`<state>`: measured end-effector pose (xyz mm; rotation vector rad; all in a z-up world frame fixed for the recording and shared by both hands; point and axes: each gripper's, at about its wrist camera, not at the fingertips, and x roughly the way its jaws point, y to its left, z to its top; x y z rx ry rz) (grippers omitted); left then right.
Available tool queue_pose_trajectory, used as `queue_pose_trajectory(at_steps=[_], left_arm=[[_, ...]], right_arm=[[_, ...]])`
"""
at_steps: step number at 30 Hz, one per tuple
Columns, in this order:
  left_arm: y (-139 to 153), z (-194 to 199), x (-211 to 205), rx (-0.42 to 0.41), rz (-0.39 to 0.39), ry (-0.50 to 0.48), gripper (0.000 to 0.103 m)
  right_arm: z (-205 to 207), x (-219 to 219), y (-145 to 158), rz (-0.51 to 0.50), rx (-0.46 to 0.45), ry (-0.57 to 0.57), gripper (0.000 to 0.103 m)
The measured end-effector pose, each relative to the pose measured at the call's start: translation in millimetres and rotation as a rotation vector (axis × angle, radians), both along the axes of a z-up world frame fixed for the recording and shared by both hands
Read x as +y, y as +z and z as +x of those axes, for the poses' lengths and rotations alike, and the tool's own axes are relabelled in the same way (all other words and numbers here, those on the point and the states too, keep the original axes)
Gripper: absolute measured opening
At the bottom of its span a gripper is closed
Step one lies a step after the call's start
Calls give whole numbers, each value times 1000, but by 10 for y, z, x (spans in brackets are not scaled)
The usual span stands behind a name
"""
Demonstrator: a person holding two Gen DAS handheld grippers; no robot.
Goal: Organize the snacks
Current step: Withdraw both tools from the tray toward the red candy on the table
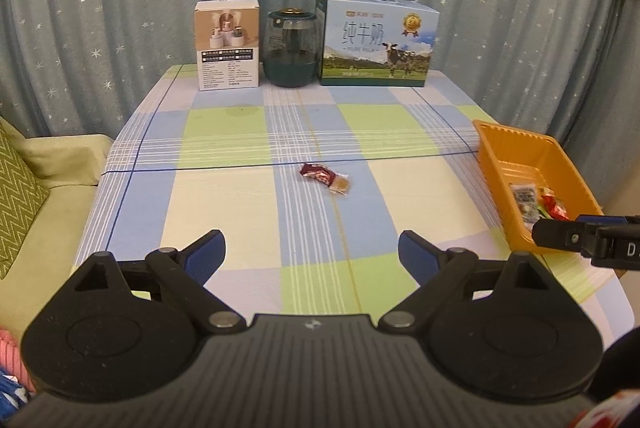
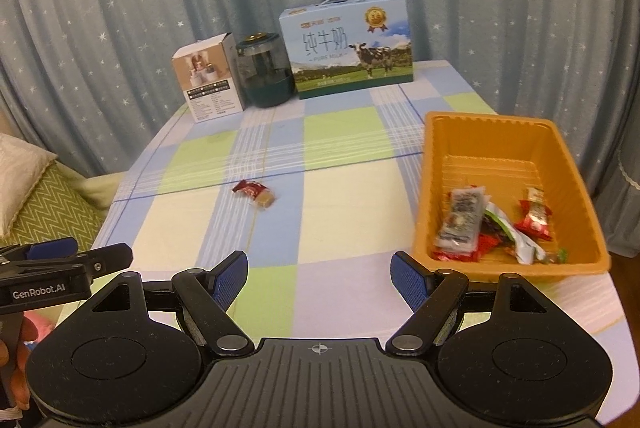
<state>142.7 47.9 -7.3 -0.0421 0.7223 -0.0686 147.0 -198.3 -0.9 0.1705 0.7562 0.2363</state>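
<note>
On the checked desk (image 1: pixel 224 196), mid-cloth, one wrapped snack (image 1: pixel 325 178) lies alone: red wrapper one end, tan piece the other. Left gripper (image 1: pixel 312 252) low over the near edge, fingers (image 1: pixel 208 252) spread wide, holding nothing. Right gripper (image 2: pixel 319 278) likewise, fingers (image 2: pixel 230 278) wide apart and bare. Orange tray (image 2: pixel 440 188) at the desk's right side holds a heap of packets (image 2: pixel 480 228). Milk carton (image 1: pixel 376 40), dark-green glass jar (image 1: pixel 290 46) and small white box (image 1: pixel 228 44) line the far edge, by the starred curtain (image 1: pixel 120 8).
</note>
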Motion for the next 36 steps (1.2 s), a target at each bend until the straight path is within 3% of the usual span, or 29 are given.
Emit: queue_pose_trajectory(at_steps=[14,17,24,30,36], left_arm=[[-443,710,255,8,12,88,92],[-577,866,281,12,11,94,92],[-858,1153,424,27,-2,120,92],[-871,1383,345,6,53,64,92],[-925,1528,320,22,56,39,92]], right_arm=[[709,396,-420,7,-10,30,77],[867,480,-551,5,-2,43,66],[1207,668,-839,4,0,74,58],[1455,855,-1091,-40,-16,158,57],[1670,932,-1311,-58,-15,186,57]])
